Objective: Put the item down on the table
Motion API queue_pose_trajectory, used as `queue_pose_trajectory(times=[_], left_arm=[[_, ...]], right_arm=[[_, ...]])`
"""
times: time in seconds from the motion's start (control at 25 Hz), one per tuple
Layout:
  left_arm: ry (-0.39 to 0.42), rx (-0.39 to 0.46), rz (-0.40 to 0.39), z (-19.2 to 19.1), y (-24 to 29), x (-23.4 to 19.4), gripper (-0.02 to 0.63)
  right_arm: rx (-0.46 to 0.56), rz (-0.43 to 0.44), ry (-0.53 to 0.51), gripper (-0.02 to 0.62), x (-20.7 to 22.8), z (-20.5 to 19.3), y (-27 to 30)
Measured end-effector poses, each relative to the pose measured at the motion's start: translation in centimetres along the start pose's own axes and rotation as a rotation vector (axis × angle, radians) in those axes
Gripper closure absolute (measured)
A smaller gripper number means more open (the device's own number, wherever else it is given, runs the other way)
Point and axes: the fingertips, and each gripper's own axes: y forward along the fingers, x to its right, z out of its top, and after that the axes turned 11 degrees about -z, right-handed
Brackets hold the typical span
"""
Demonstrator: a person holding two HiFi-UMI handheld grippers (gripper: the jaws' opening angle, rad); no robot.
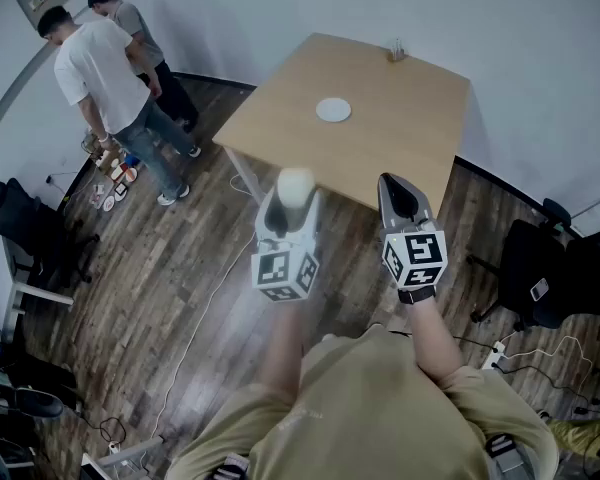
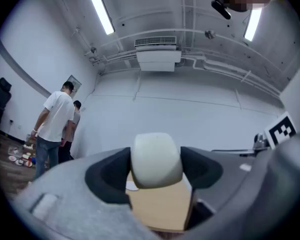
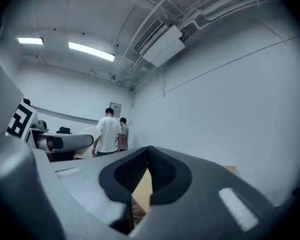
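Jaws of the left gripper (image 1: 291,204) clamp a white rounded item (image 2: 156,159) short of the table (image 1: 400,133), probably for setting down; right gripper (image 1: 399,194) pinched together, empty.

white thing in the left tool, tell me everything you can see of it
The white thing is a smooth, matte, off-white lump with rounded corners; its material cannot be told. It is pinched between the two dark pads of the left tool, its top sticking out above them, and nothing else touches it. It is held in the air by the near edge of the wooden table, not yet set down.
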Motion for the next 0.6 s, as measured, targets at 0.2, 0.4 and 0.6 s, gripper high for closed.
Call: queue_pose_trajectory(times=[0.2, 0.4, 0.6], left_arm=[[0.011, 0.010, 0.009, -0.1, -2.3, -0.6, 0.295], [-0.036, -0.008, 0.006, -1.7, -3.3, -1.0, 0.295], [-0.050, -0.028, 0.033, -3.1, -2.3, -2.9, 0.295]], right_arm=[[-0.018, -0.007, -0.020, 0.588, -1.6, -1.0, -1.7], [-0.080, -0.036, -0.026, 0.588, -2.0, -3.2, -1.8], [-0.144, -0.016, 0.028, 0.589, -2.7, -5.6, 1.9]])
